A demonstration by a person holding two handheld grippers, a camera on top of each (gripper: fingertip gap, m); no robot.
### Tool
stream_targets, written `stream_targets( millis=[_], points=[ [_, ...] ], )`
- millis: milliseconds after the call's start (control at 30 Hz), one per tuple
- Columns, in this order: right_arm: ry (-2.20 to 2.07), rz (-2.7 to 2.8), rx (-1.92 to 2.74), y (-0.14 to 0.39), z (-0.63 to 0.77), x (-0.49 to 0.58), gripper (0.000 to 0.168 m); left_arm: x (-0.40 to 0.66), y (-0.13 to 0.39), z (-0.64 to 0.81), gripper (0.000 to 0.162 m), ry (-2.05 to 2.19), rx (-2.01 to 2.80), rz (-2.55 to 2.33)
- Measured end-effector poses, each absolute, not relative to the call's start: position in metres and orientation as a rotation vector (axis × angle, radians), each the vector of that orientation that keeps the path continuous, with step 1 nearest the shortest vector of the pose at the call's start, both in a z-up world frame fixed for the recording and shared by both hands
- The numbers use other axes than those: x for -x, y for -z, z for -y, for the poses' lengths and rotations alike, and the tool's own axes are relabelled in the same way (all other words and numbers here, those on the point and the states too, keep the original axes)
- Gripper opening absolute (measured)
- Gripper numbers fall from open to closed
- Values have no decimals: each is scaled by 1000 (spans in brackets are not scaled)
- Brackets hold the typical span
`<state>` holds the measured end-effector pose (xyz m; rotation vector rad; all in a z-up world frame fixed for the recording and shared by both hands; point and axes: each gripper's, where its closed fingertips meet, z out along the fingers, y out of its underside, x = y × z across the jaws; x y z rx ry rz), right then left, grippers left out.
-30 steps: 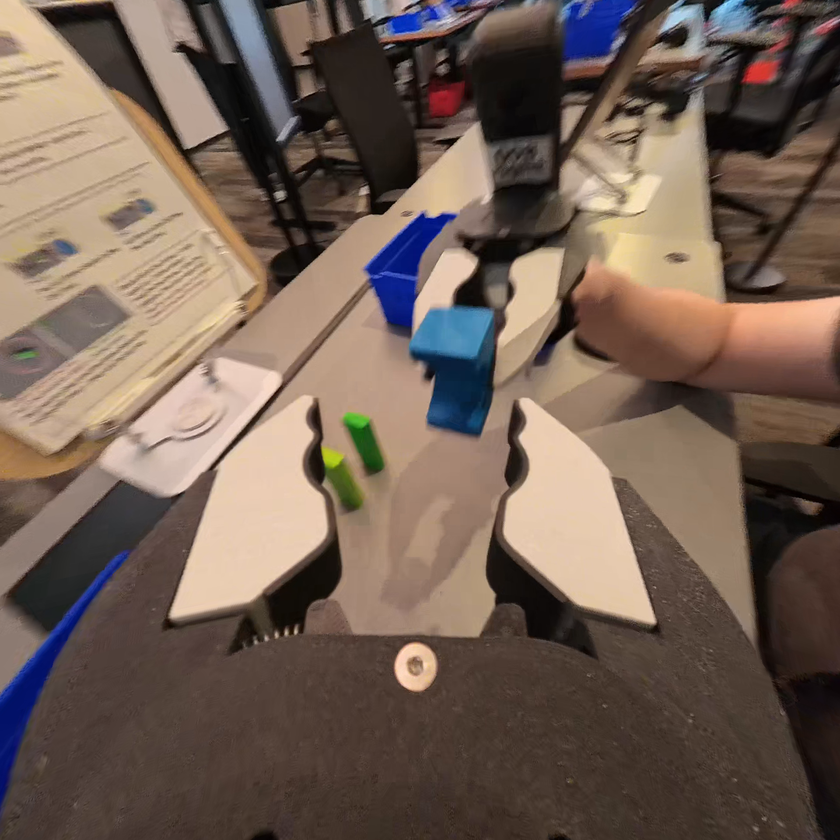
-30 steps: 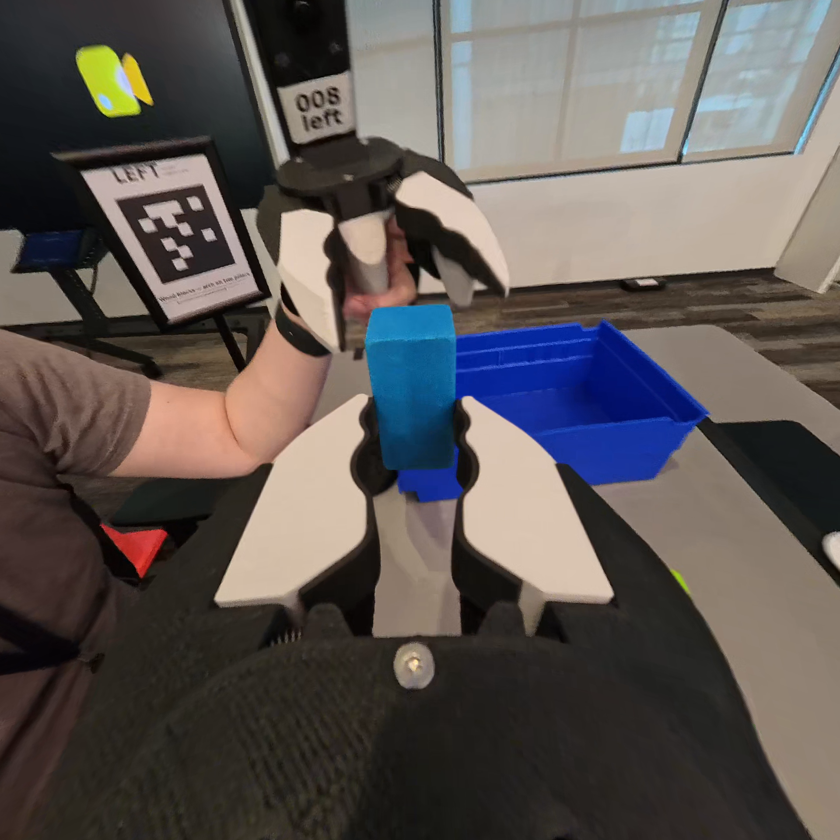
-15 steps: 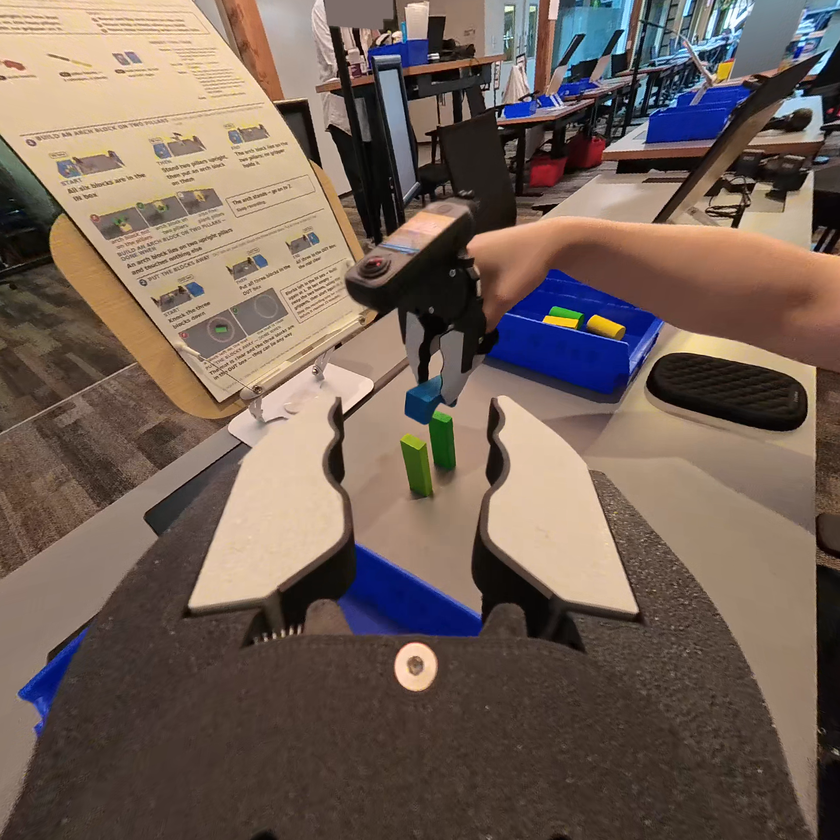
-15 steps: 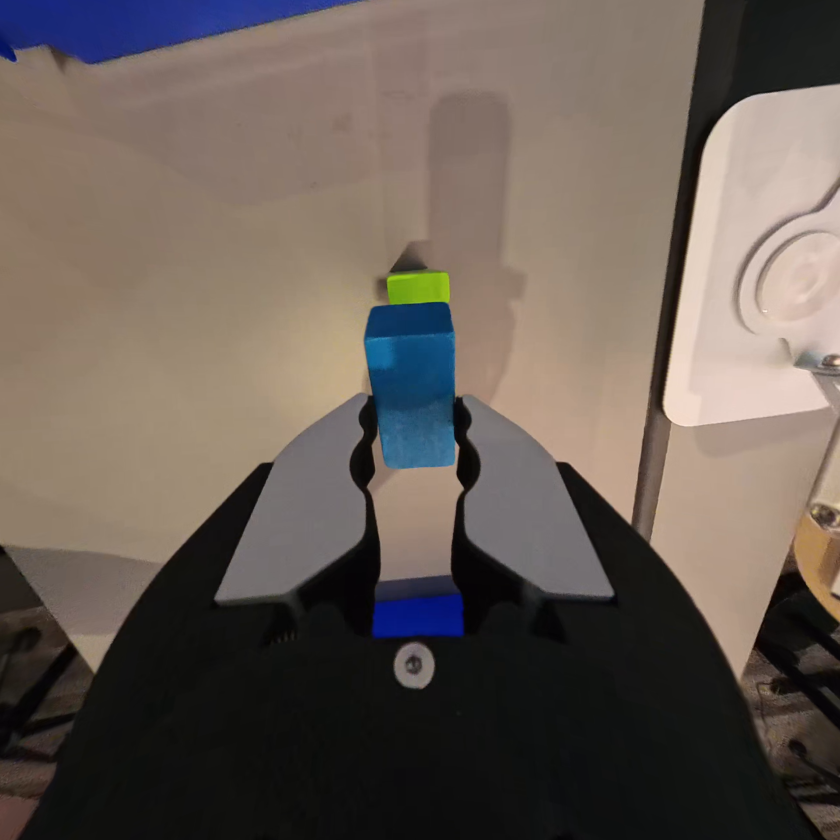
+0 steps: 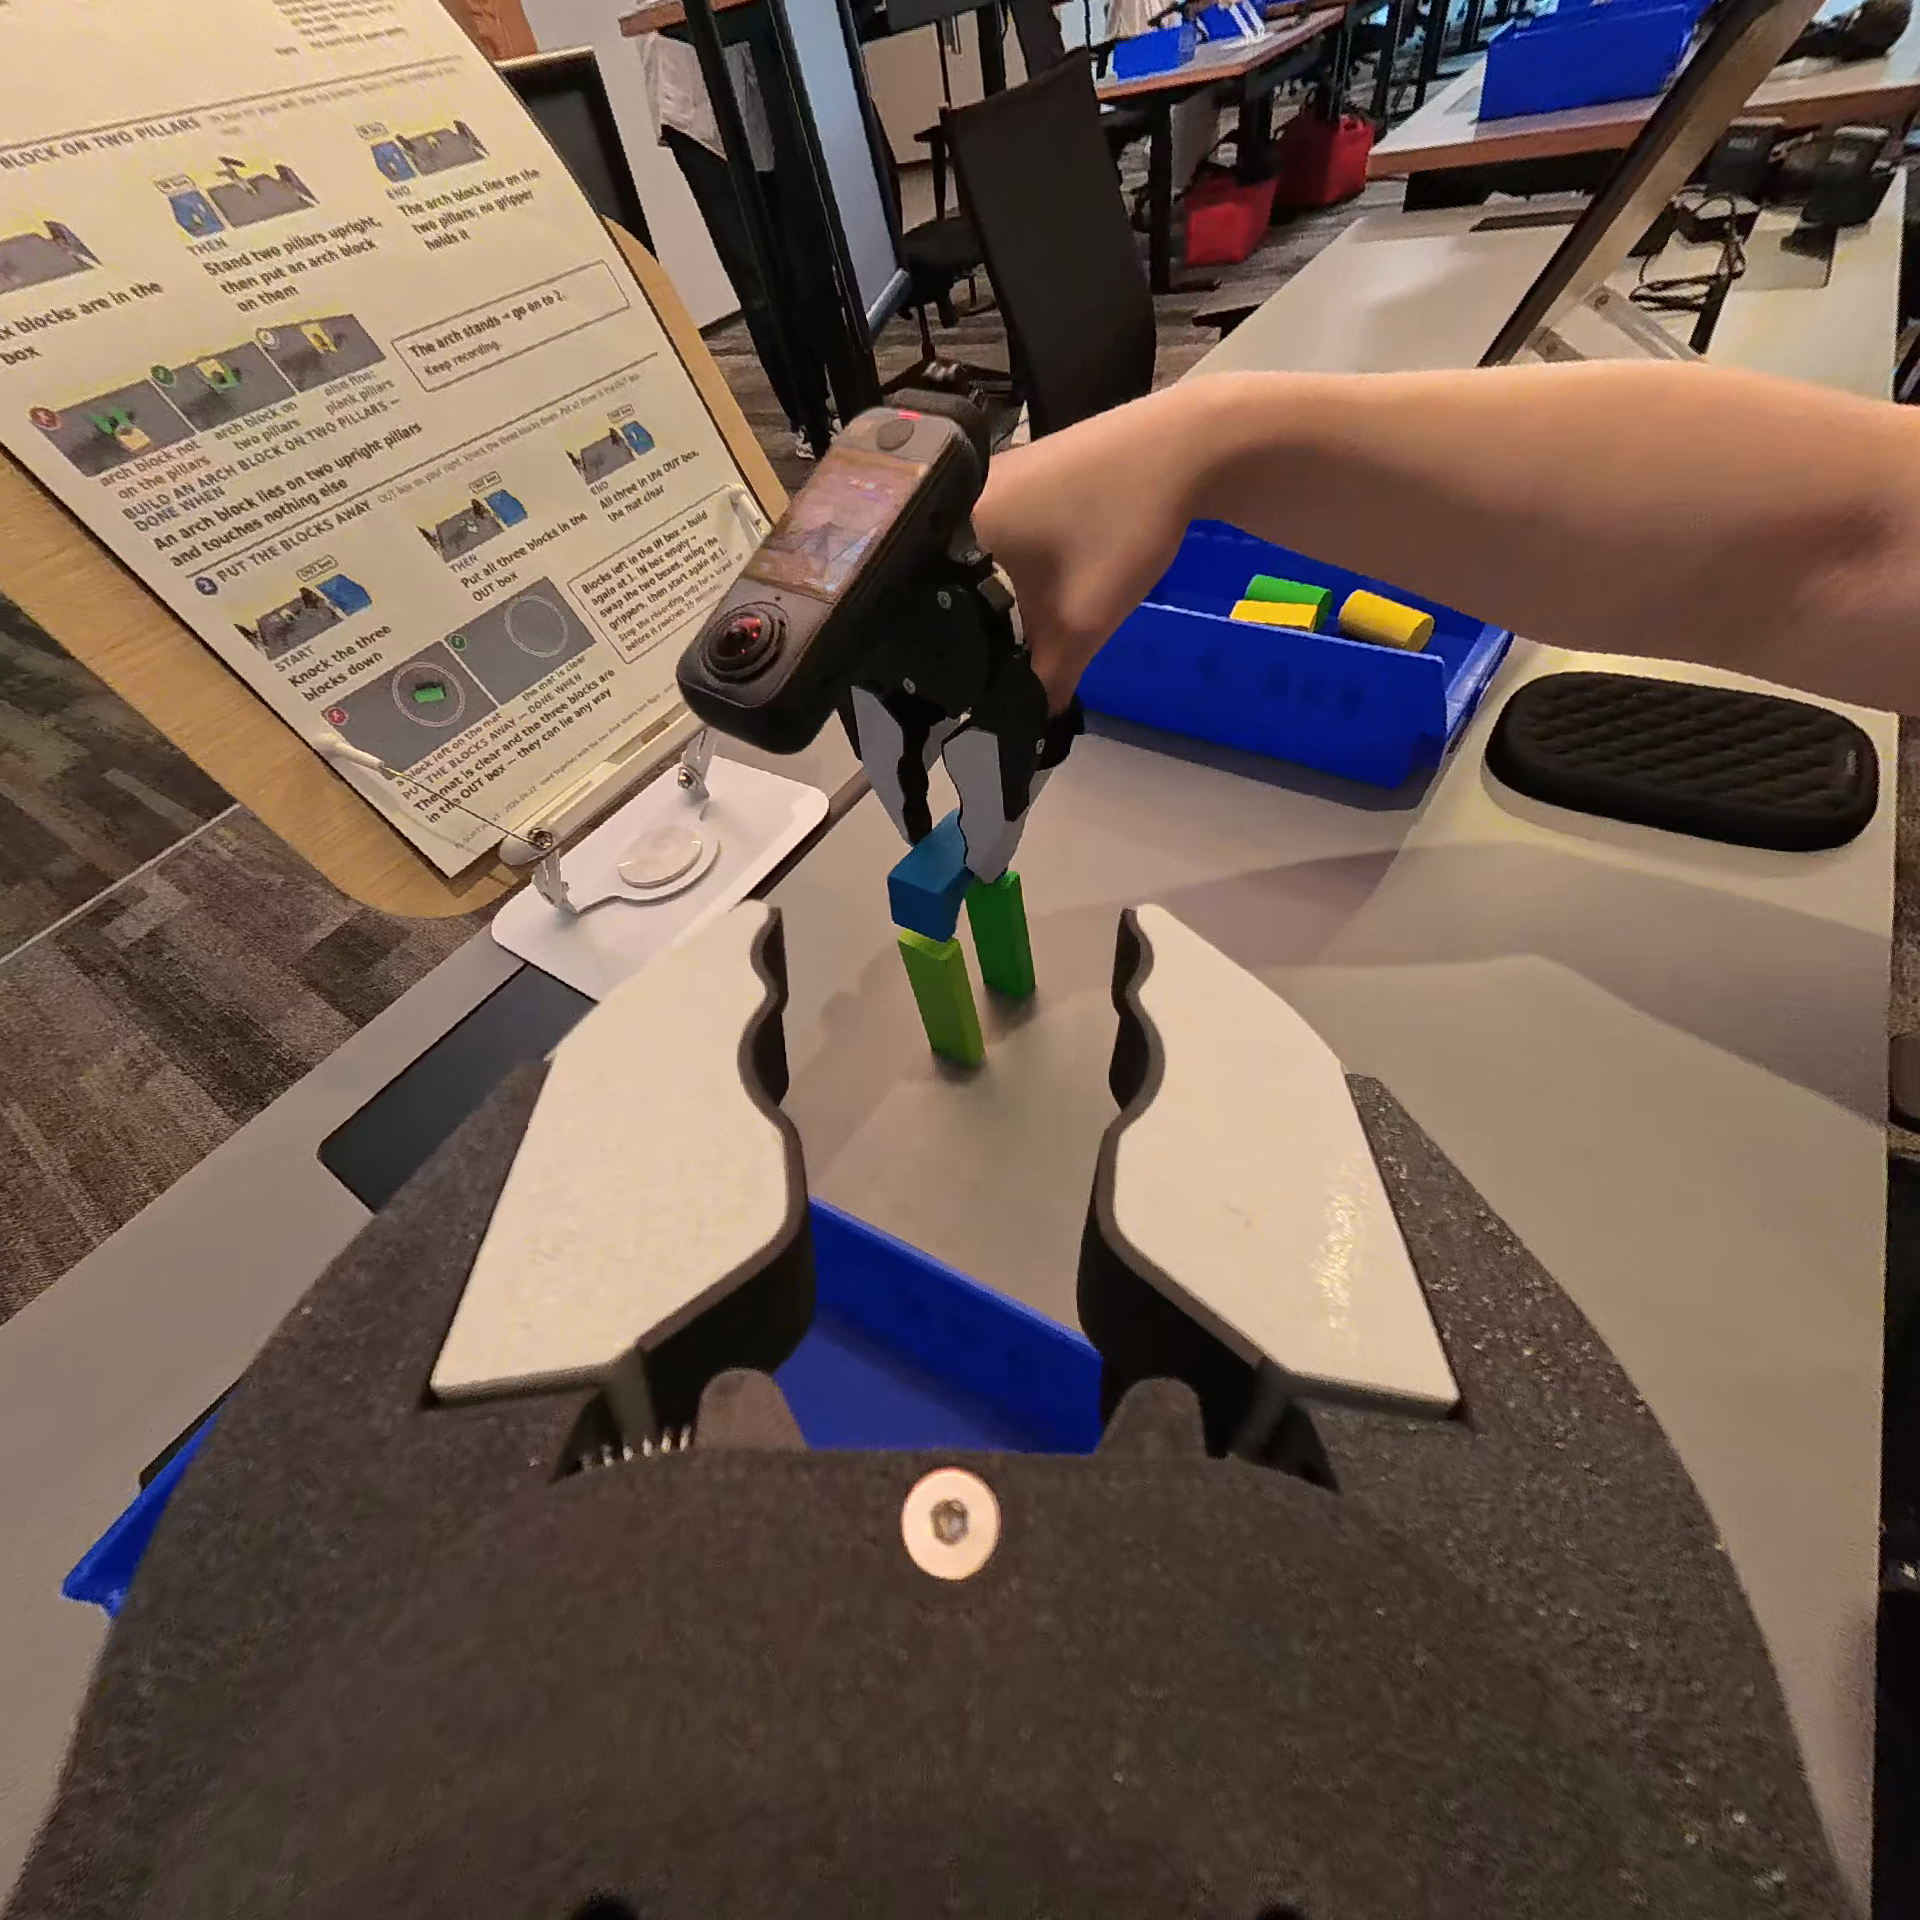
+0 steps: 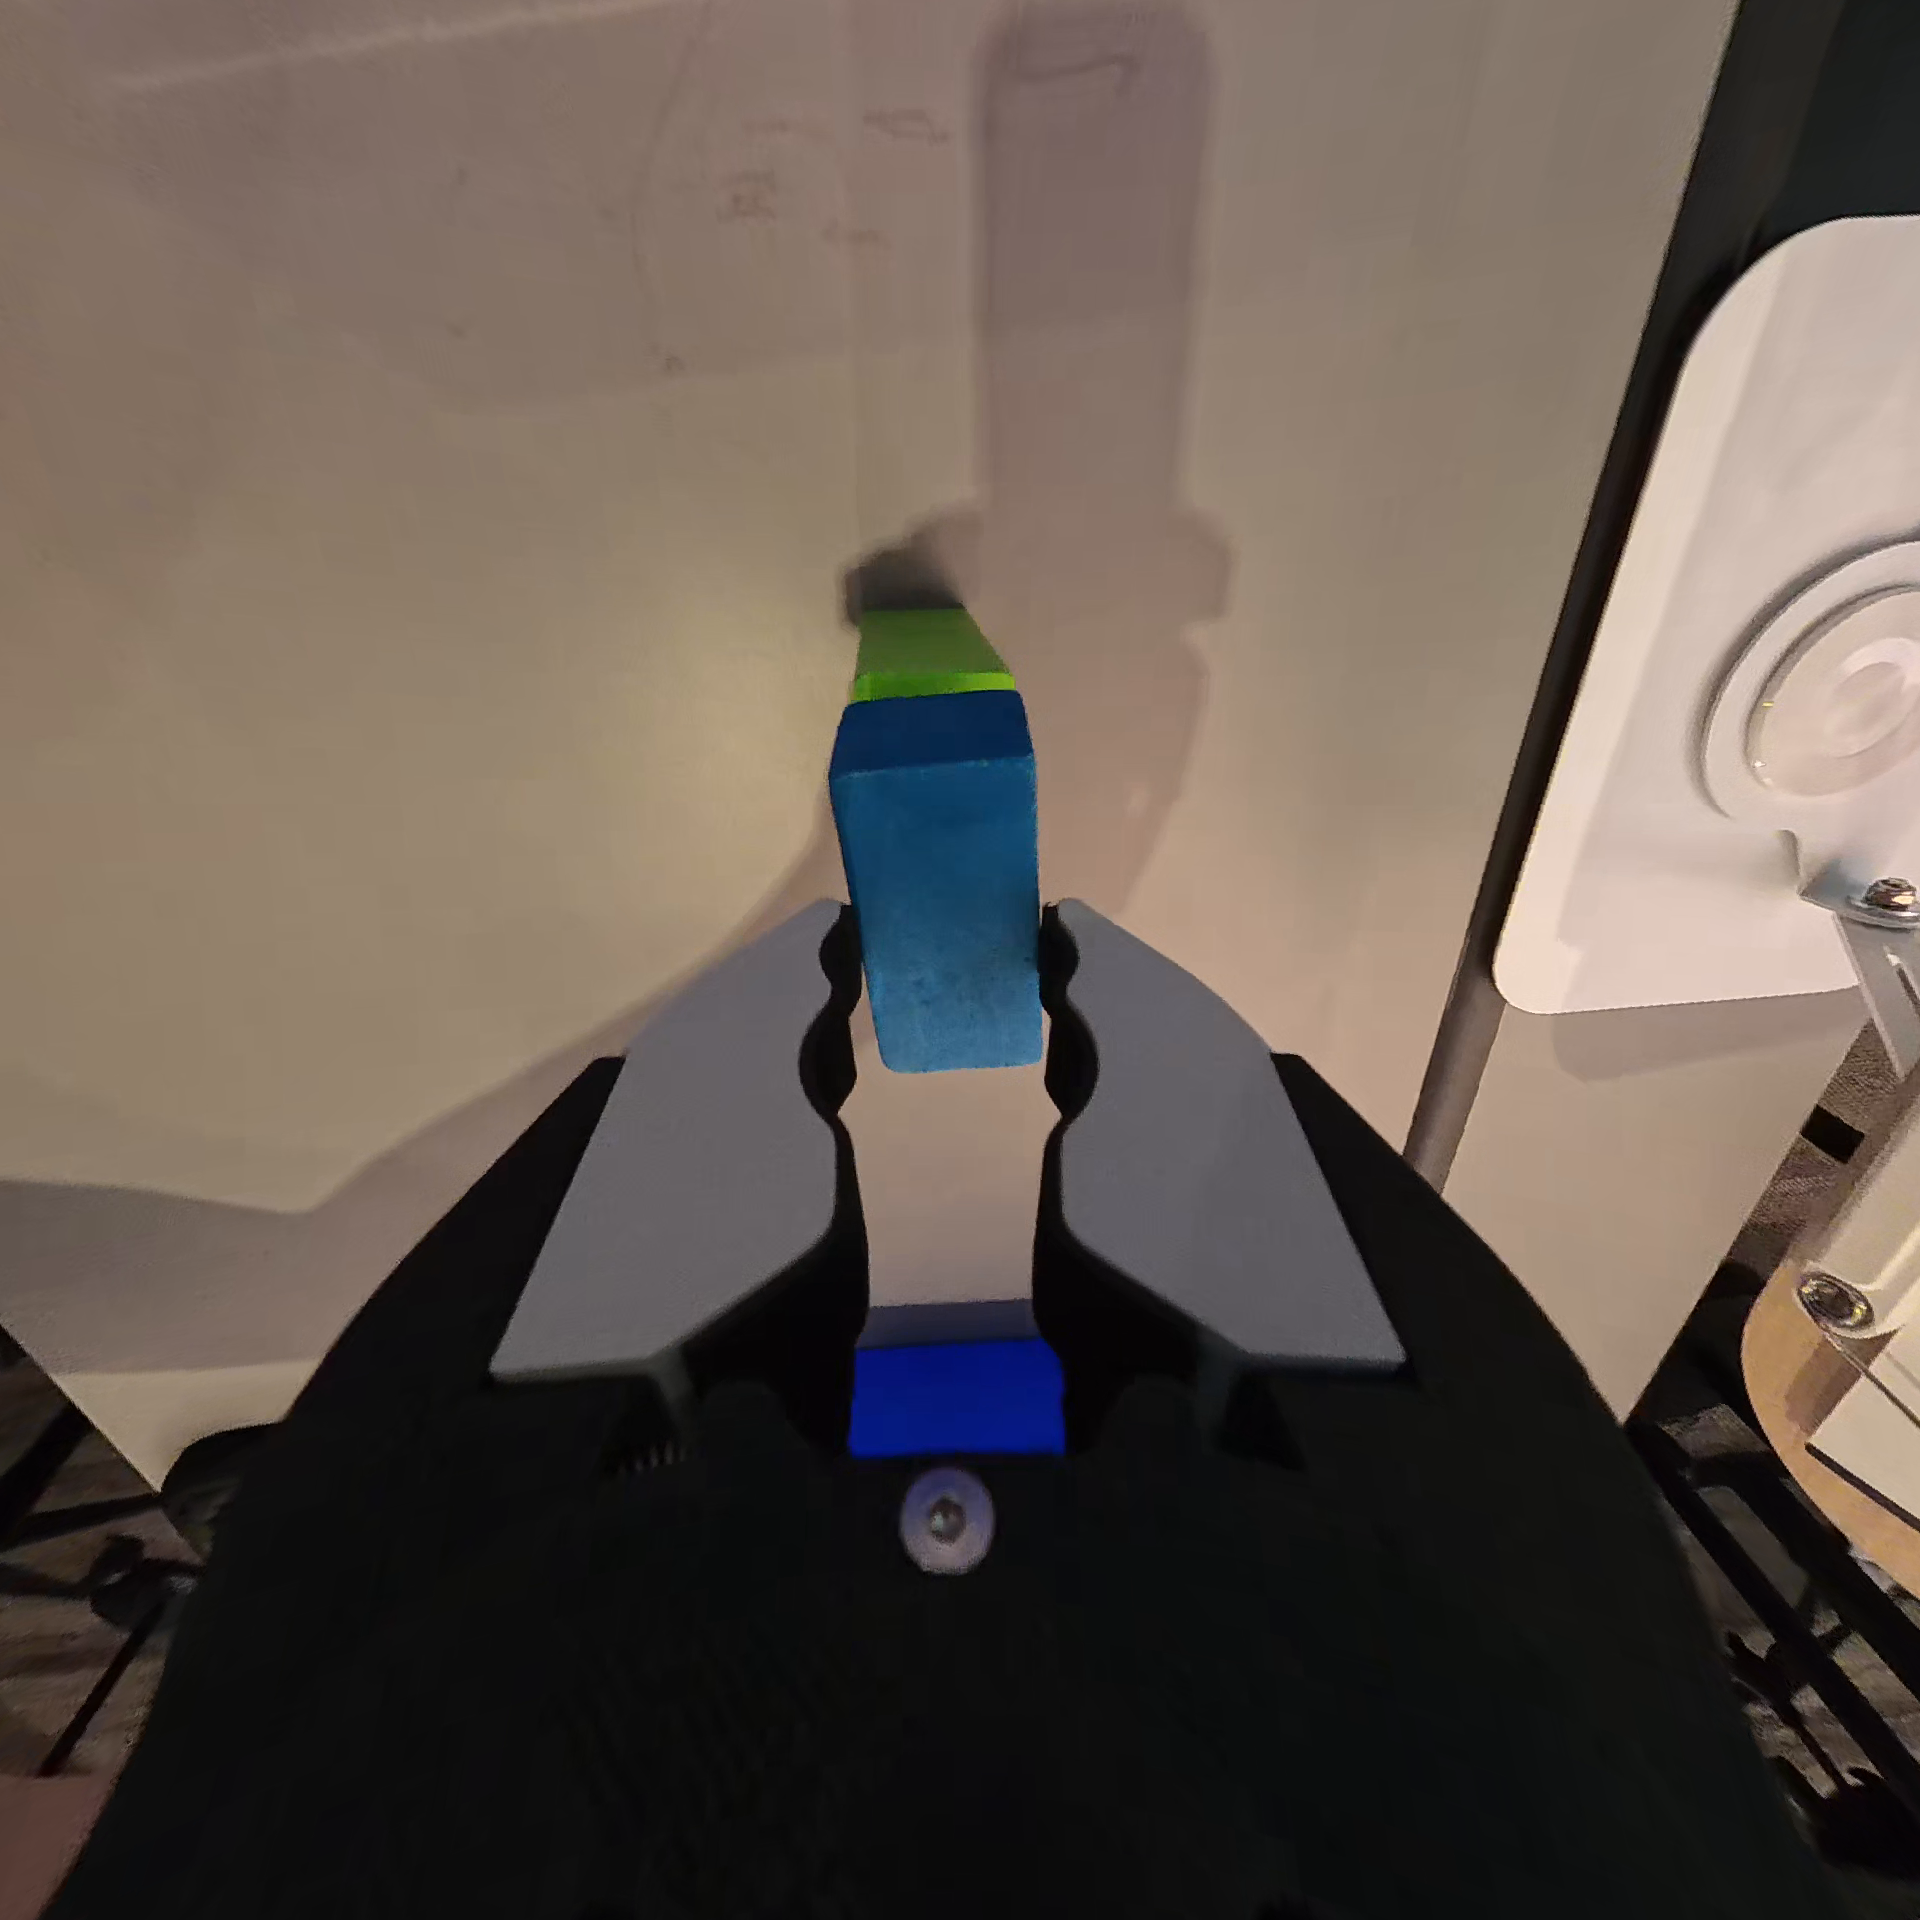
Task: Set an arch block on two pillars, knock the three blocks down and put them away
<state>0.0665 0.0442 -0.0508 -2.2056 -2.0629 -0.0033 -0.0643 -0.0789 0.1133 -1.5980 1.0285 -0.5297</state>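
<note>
Grey pads of the left gripper (image 5: pixel 951 1132) stand apart and empty in the foreground, poised over the near blue bin (image 5: pixel 935 1340) at the table's (image 5: pixel 1558 1143) edge. Just beyond, two green pillars (image 5: pixel 943 997) stand upright and close together, the lighter one nearer, the darker one (image 5: pixel 1003 935) behind. Over them the right gripper (image 6: pixel 943 935) is clamped on the blue arch (image 6: pixel 940 883), which sits at or just above the pillar tops; whether it bears on both cannot be told, and from the wrist only the lighter pillar's top (image 6: pixel 930 649) shows past the block. Risk lies here: in the left view the arch looks tilted, its low end on the near pillar, so a release now could drop it askew, and a sideways nudge from the fingers could topple the slim pillars before the arch is seated. Opening the jaws unevenly could also drag the block off. Farther back, a second bin (image 5: pixel 1299 696) holds a green and two yellow blocks, a black pad (image 5: pixel 1683 758) lies beside it, and an instruction board (image 5: pixel 343 416) leans at the left.
</note>
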Motion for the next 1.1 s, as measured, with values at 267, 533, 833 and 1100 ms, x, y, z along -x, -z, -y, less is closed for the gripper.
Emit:
stream_targets(
  millis=[267, 533, 833, 1100],
  points=[
    [73, 2096, 2200, 57, -44, -67, 35, 63, -109, 76, 60, 524, 1612, -1040],
    [-7, 2005, 2179, 39, -42, -62, 44, 64, -107, 75, 64, 528, 1623, -1037],
    [-544, 1538, 1786, -62, -23, -80, 44, 68, -114, 71, 64, 536, 1613, -990],
    [-1165, 1072, 1745, -58, -51, -96, 39, 60, -116, 72, 62, 549, 1601, -989]
  ],
)
